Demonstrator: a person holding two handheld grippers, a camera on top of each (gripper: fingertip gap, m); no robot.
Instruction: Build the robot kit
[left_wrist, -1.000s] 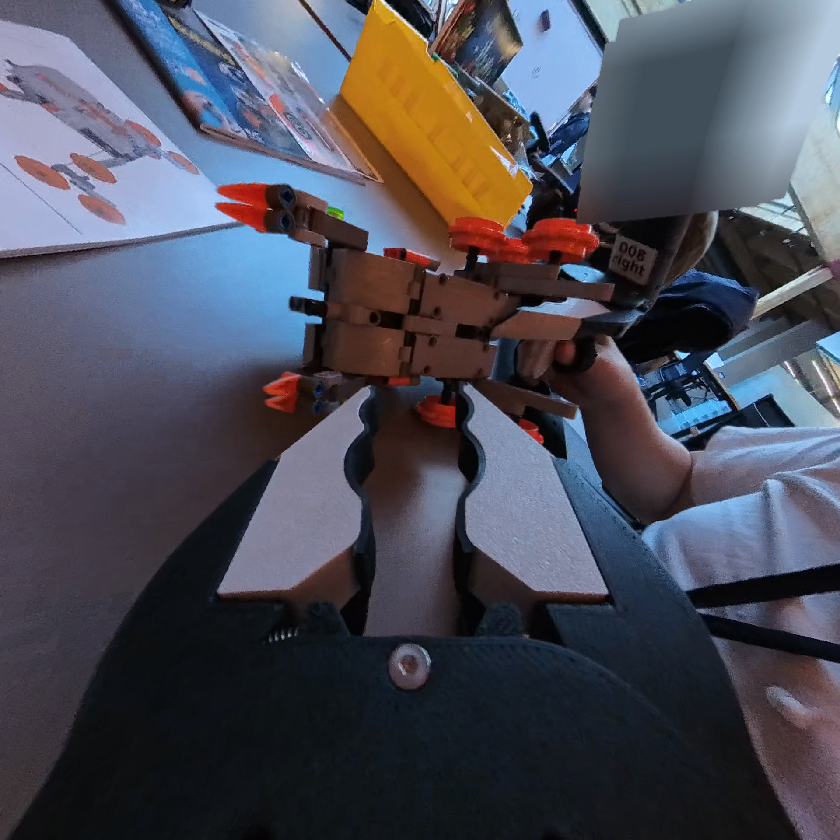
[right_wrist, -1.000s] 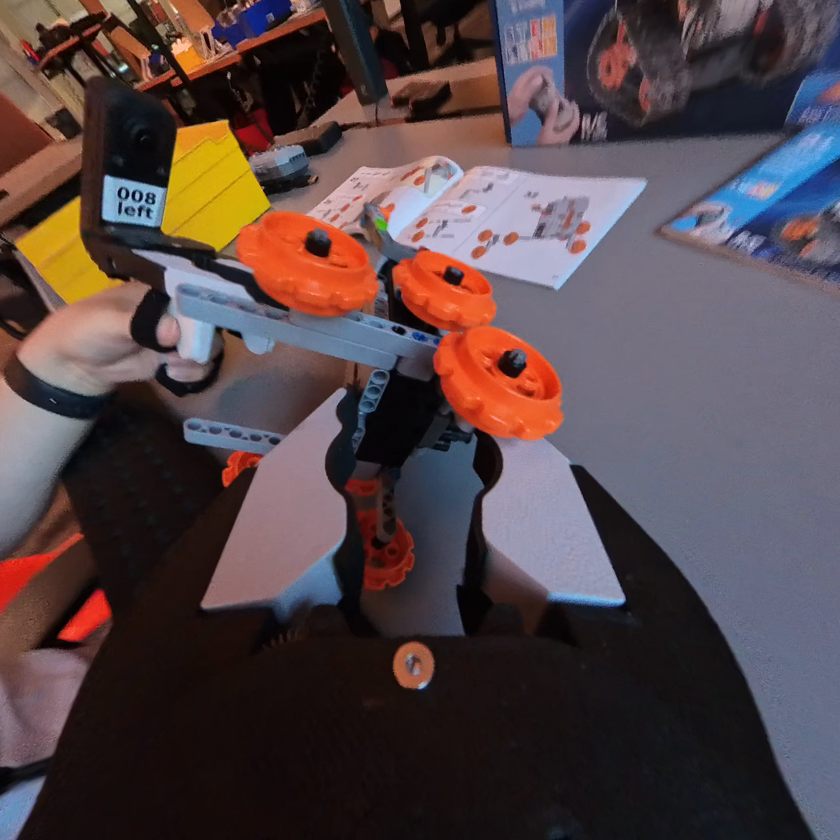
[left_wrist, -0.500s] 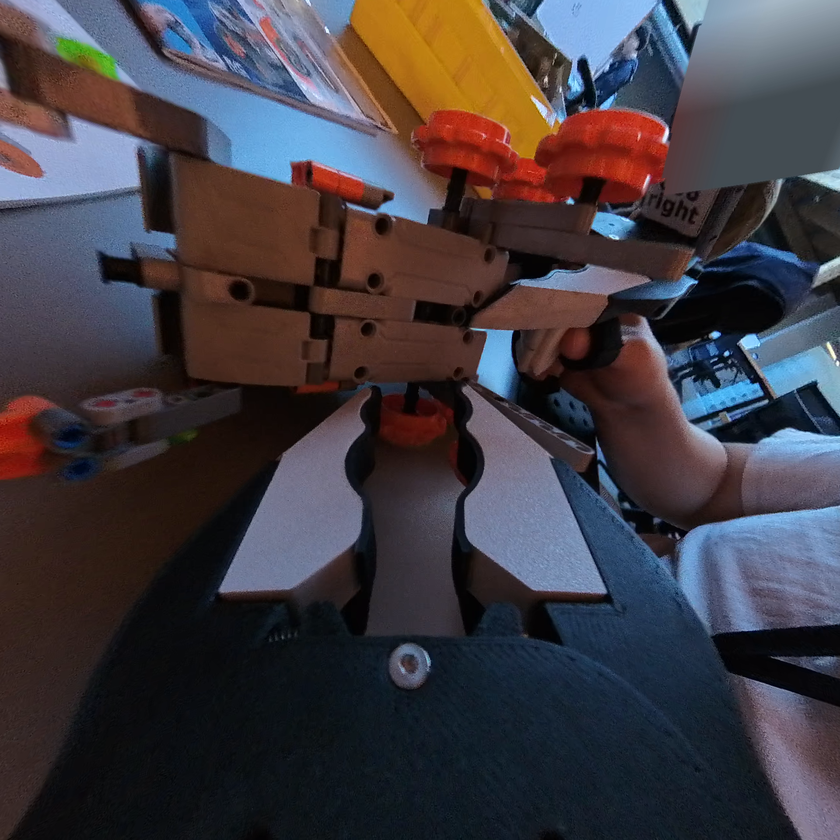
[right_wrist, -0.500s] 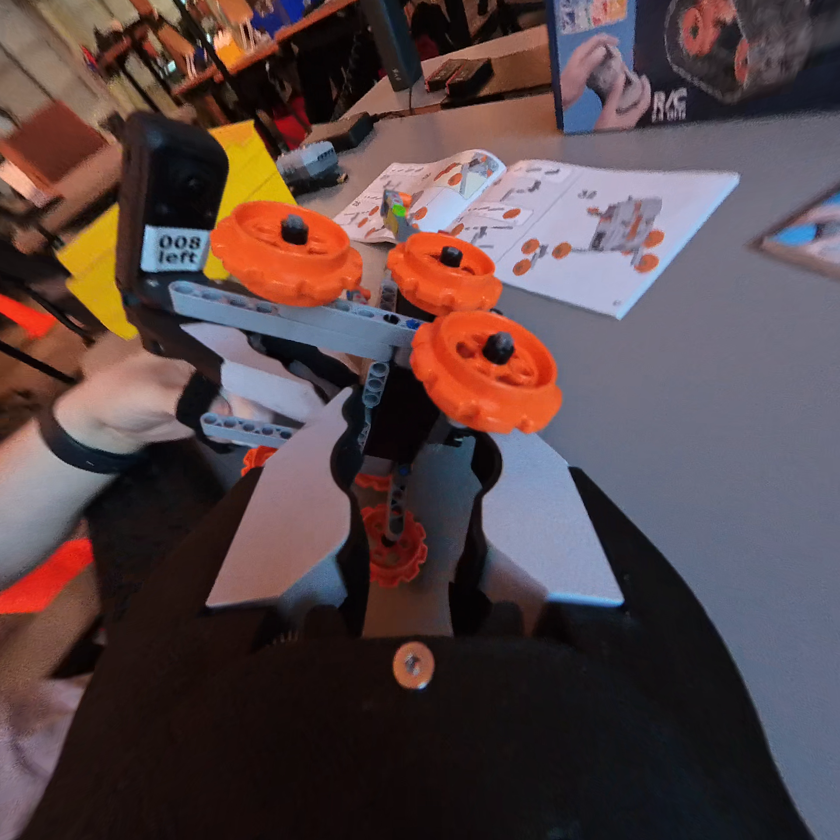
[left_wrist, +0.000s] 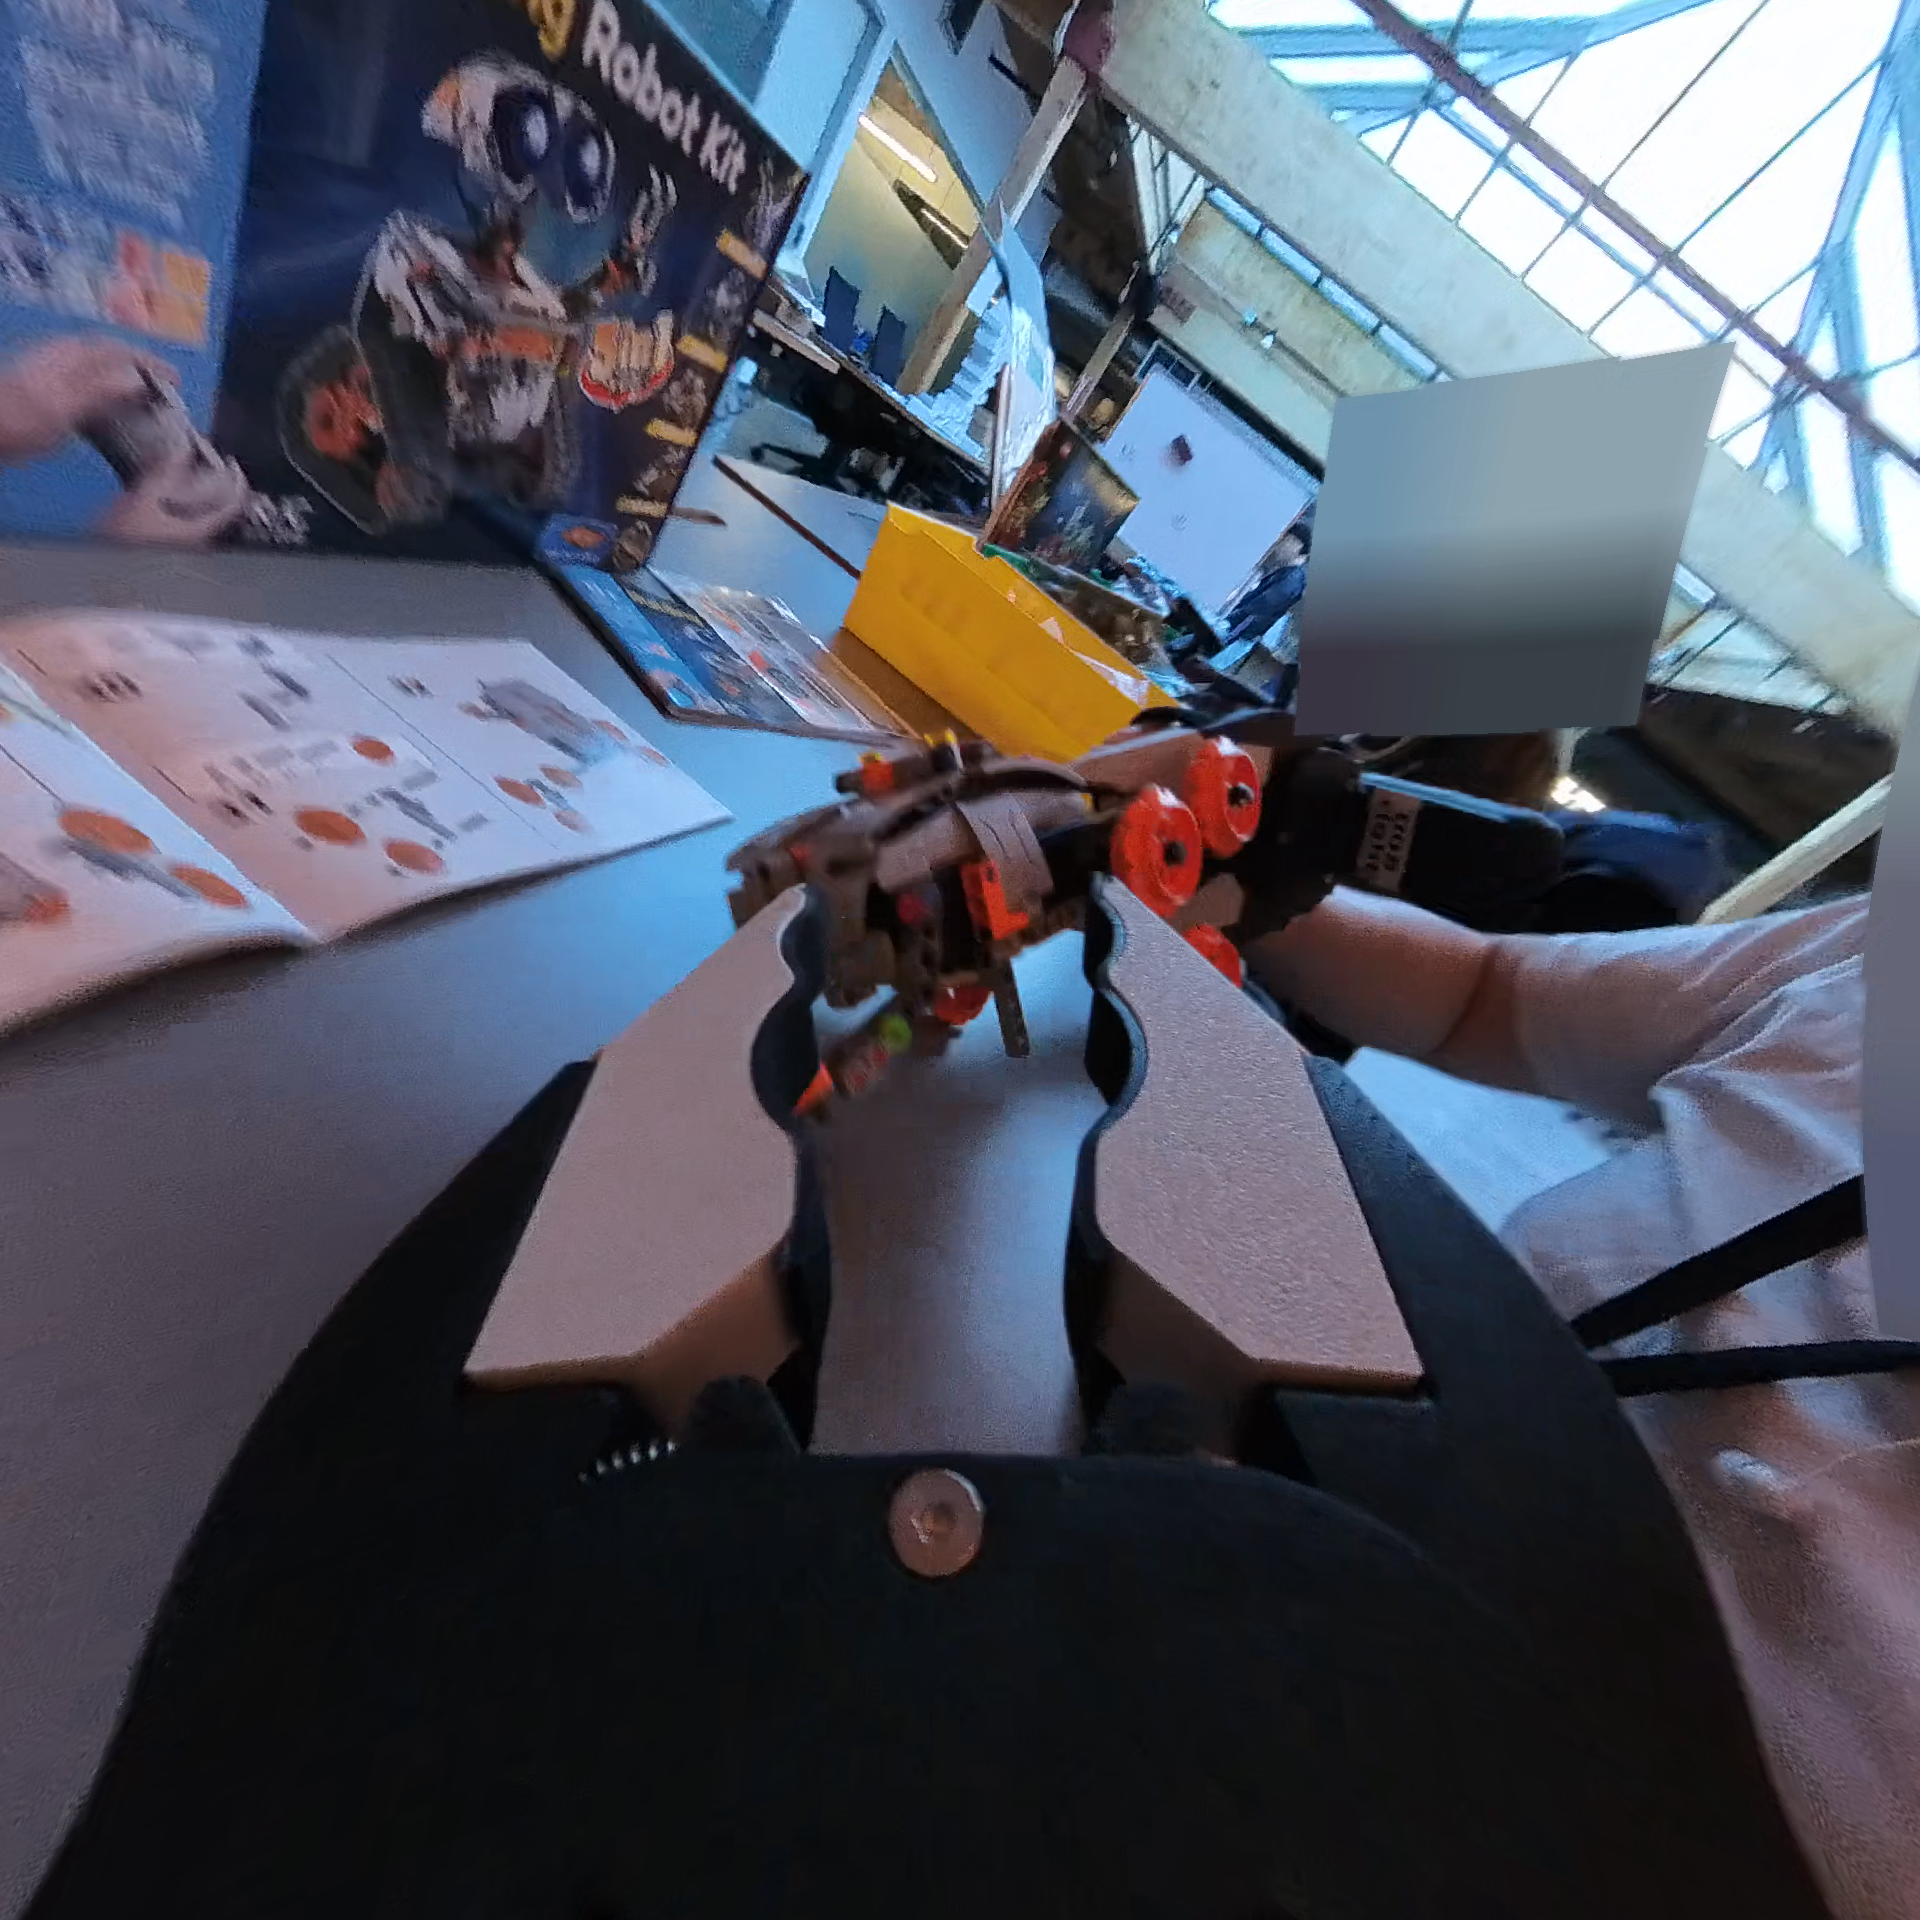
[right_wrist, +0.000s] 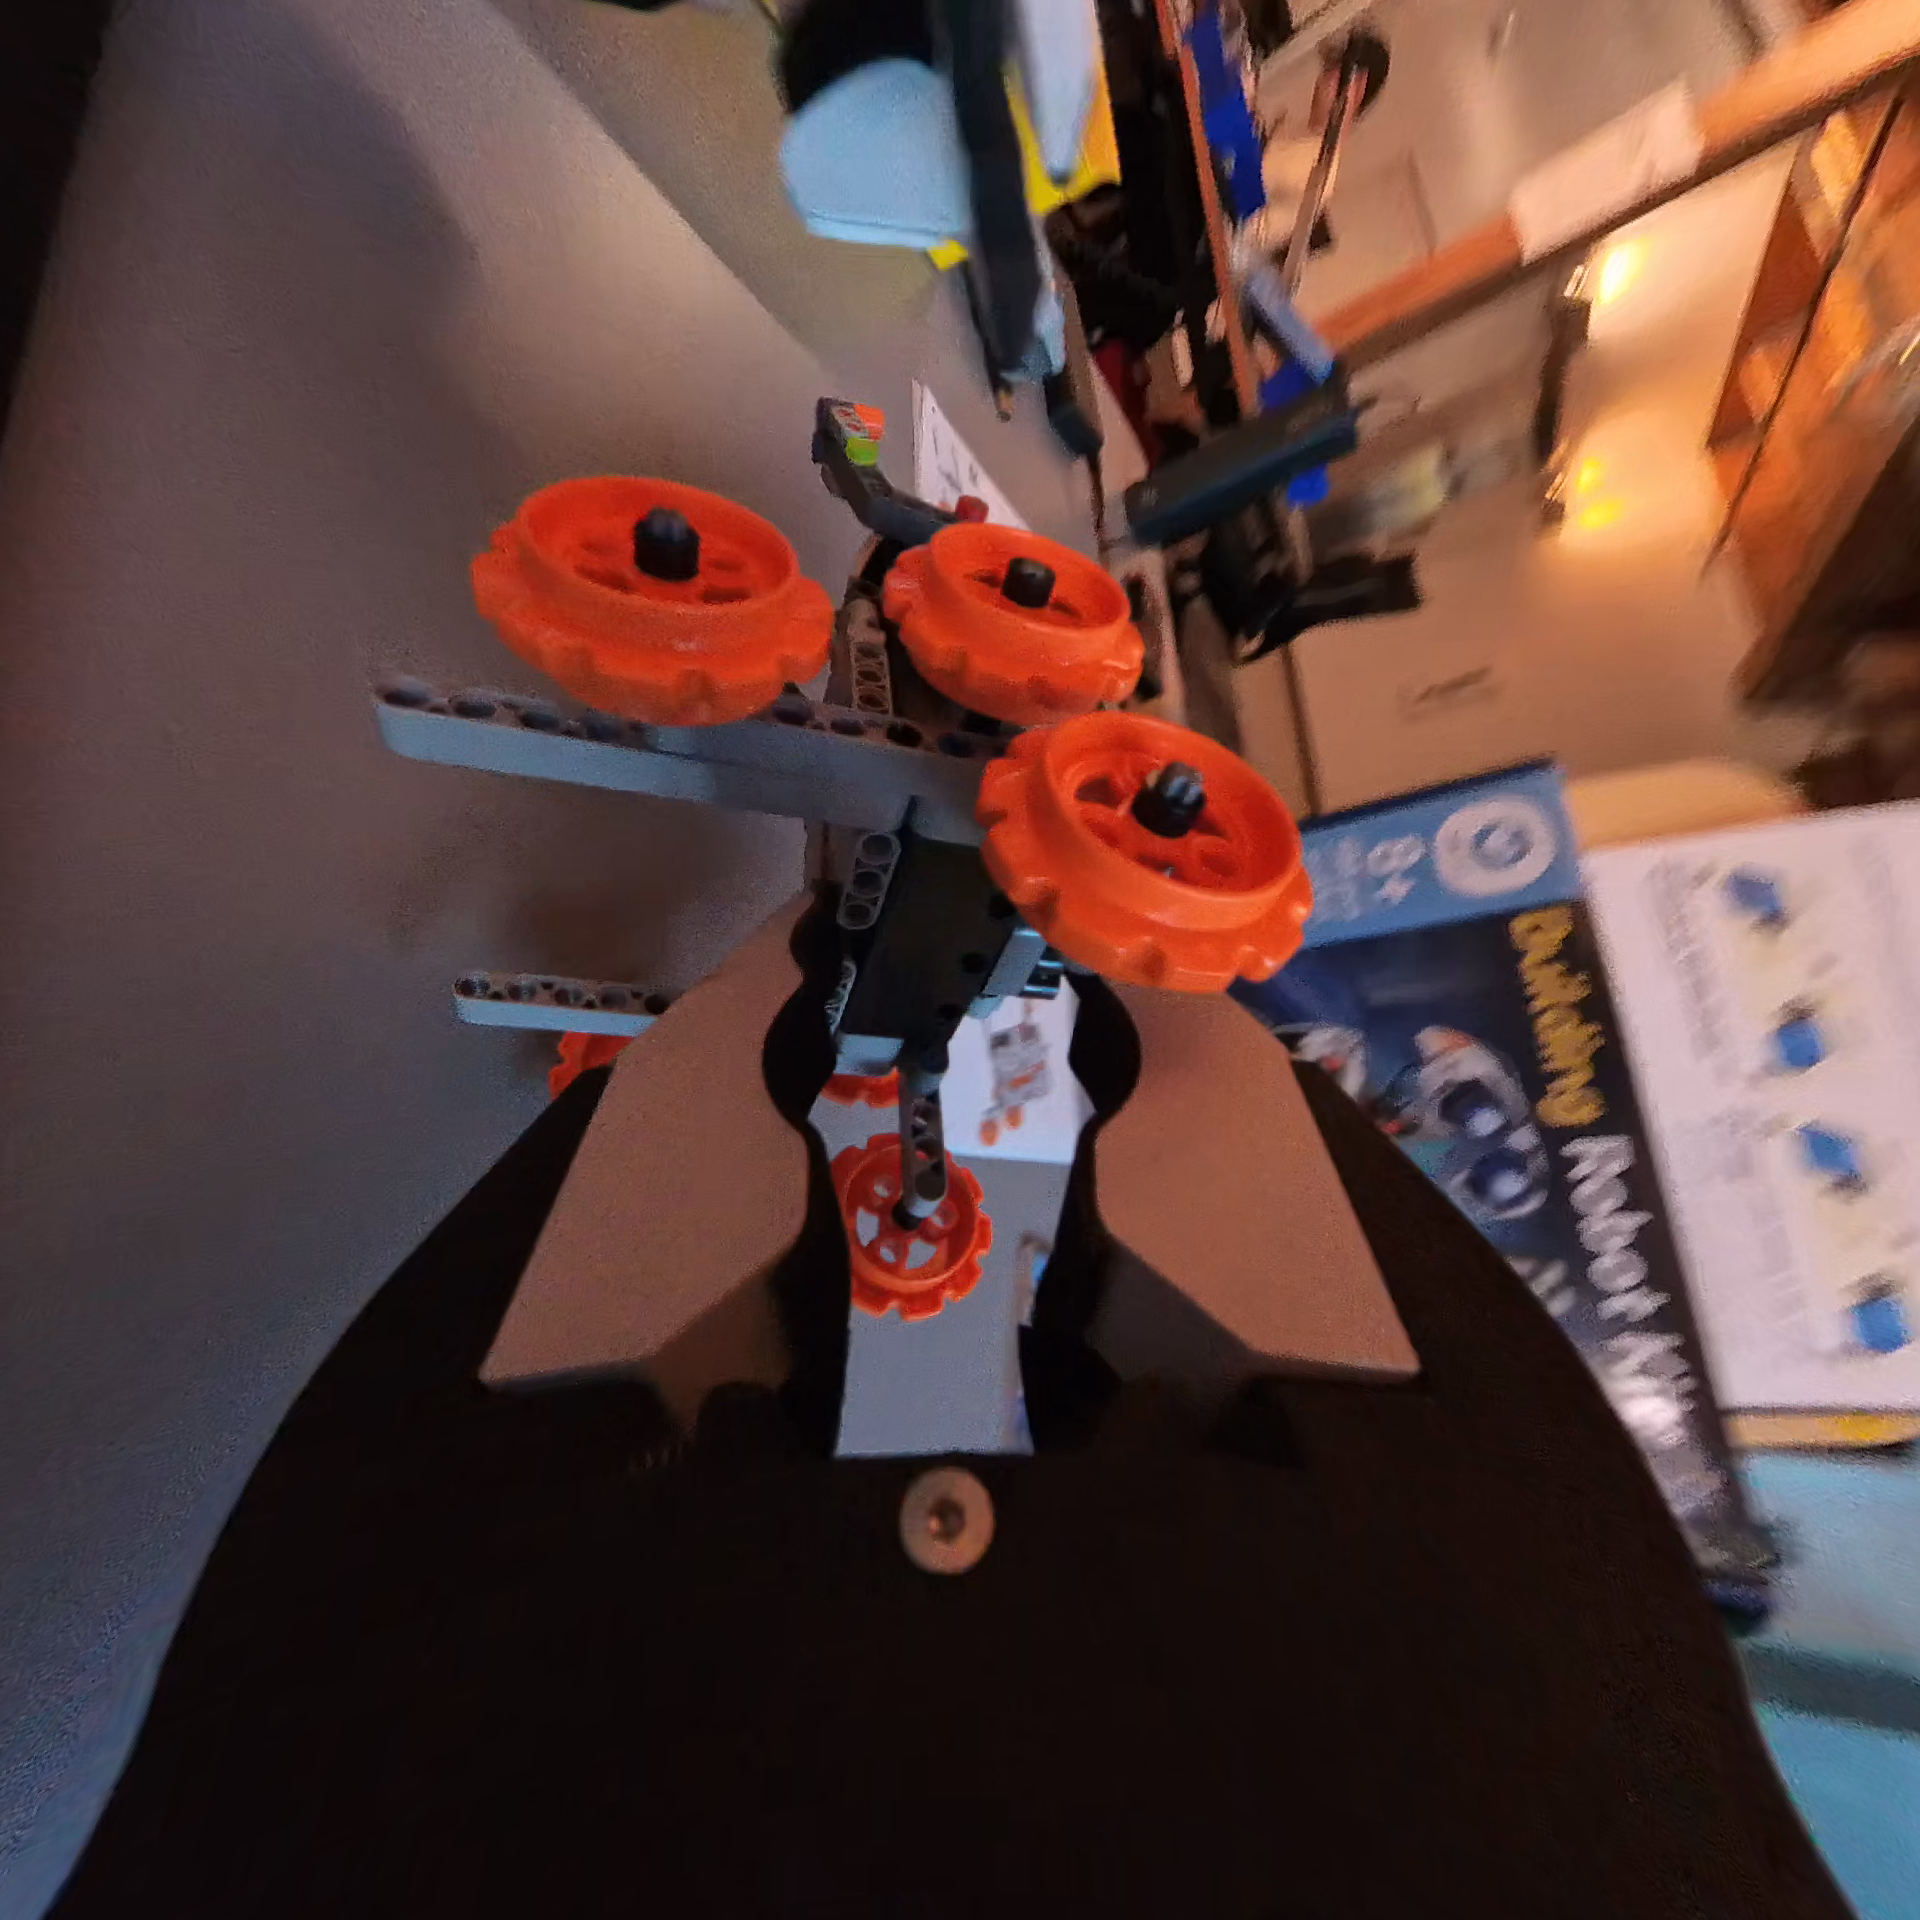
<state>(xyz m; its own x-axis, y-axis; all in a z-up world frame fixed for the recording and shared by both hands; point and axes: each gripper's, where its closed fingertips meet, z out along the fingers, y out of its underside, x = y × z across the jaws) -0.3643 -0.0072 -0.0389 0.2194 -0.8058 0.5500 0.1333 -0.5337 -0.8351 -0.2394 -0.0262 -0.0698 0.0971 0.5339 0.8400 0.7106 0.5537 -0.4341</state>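
A grey and black brick-built robot model (right_wrist: 790, 753) with three big orange wheels (right_wrist: 1143, 852) is held off the grey table. My right gripper (right_wrist: 940, 971) is shut on the model's black middle block, with a small orange gear (right_wrist: 914, 1226) hanging between its fingers. In the left wrist view the model (left_wrist: 935, 862) lies tilted just beyond my left gripper (left_wrist: 945, 935), which is open and empty. Whether its left fingertip (left_wrist: 769, 935) touches the model I cannot tell. The right gripper's black body (left_wrist: 1434, 842) and the hand holding it show behind the model.
An open instruction booklet (left_wrist: 312, 769) lies on the table (left_wrist: 260, 1143) to the left. A tall robot kit box (left_wrist: 468, 291) stands behind it. A flat blue packet (left_wrist: 727, 665) and a yellow bin (left_wrist: 987, 644) lie farther back. A person's white sleeve (left_wrist: 1714, 1039) is at right. My hands' fingertips stand some 15 centimeters from each other.
The right gripper has rolled over with the model still in it, so the wheels now face sideways. The left gripper has drawn back; the model looks smaller and farther off.
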